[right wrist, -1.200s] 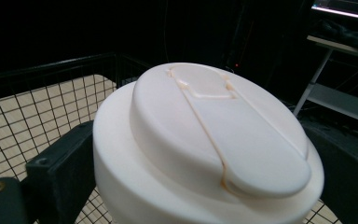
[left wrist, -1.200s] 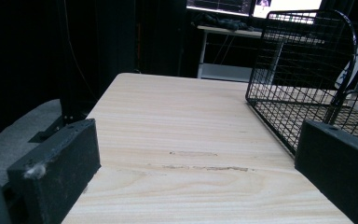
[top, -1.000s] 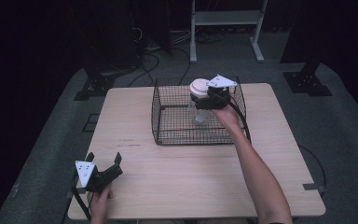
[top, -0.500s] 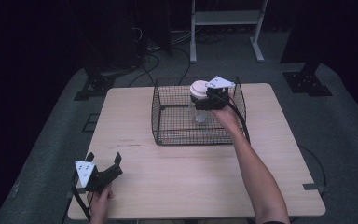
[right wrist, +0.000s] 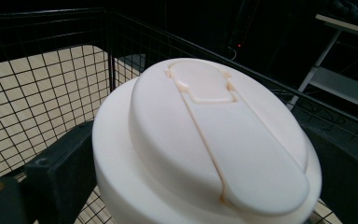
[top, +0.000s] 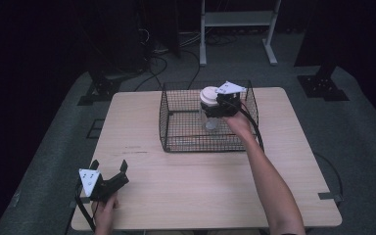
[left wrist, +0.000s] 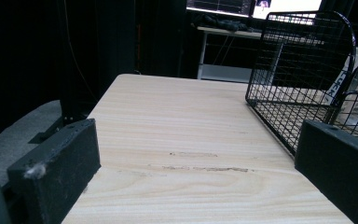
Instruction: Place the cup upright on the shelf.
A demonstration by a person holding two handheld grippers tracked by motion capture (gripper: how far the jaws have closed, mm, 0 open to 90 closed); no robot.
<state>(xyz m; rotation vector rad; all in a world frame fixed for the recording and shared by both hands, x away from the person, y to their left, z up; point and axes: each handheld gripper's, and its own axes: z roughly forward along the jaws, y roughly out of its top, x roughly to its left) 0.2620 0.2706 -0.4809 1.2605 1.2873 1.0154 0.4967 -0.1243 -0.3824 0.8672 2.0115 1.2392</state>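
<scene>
- High view: right claw (top: 209, 104) clamped on white-lidded jar (top: 209, 110), held upright inside wire basket (top: 176, 131) on bench (top: 200, 181). Left claw (top: 109, 169) spread apart, at bench's near left corner.
- Left gripper view: jaws wide, bare bench between; basket at right.
- Right gripper view: jaws flank jar lid (right wrist: 205, 144).

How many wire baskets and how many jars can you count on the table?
1 wire basket, toward the far side of the table. 1 jar with a white lid, inside the basket, gripped by the right gripper. Nothing seems hidden.
</scene>
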